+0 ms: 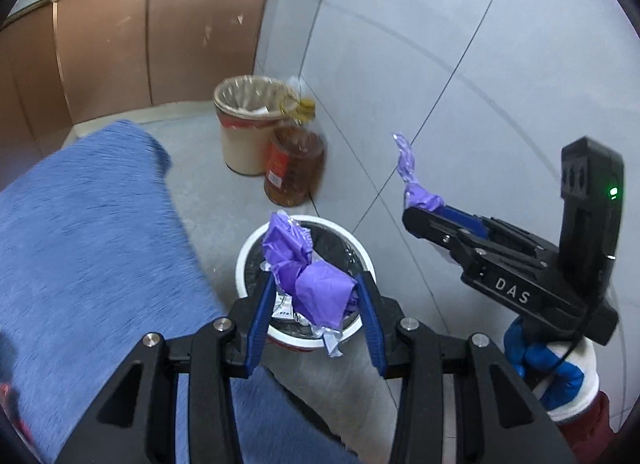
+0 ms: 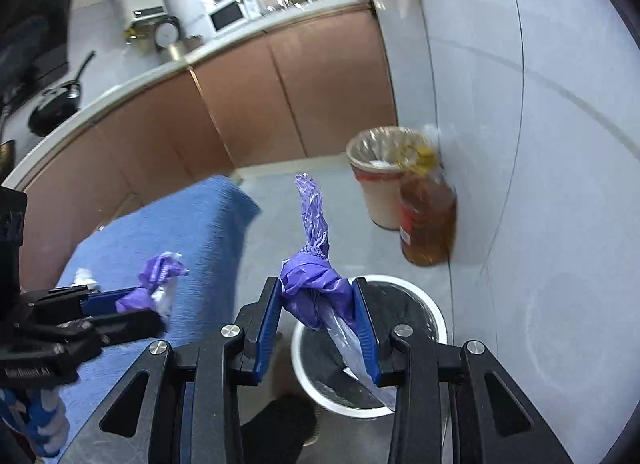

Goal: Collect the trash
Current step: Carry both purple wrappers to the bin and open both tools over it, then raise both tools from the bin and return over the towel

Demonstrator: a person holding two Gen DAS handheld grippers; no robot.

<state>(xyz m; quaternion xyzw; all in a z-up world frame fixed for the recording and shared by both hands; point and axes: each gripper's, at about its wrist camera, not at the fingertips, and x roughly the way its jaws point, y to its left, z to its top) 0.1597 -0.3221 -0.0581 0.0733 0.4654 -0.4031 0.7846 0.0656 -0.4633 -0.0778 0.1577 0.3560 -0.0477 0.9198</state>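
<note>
Left claw (image 1: 316, 296) pinching a crumpled purple bag bunch (image 1: 308, 276) between blue pads, directly above the white bin (image 1: 244, 260). Right claw (image 2: 318, 314) clamped on another twist of purple bag (image 2: 316, 288), its loose tail sticking up past the fingertips and a clear plastic strip trailing down toward the same bin (image 2: 440, 316), just below and ahead. Seen from the left wrist, right claw (image 1: 424, 209) tilted up and forward, to the right of the left one, held by a blue-and-white gloved hand (image 1: 552, 360). Blue cloth (image 1: 92, 248) left of both claws. Farther ahead on the grey tiled floor (image 1: 400, 63), an amber oil bottle (image 1: 294, 167) touching a beige lined bin (image 1: 244, 131). Beyond, brown cabinet doors (image 2: 248, 103) under a bench (image 2: 160, 67) carrying a black pan (image 2: 56, 103).
</note>
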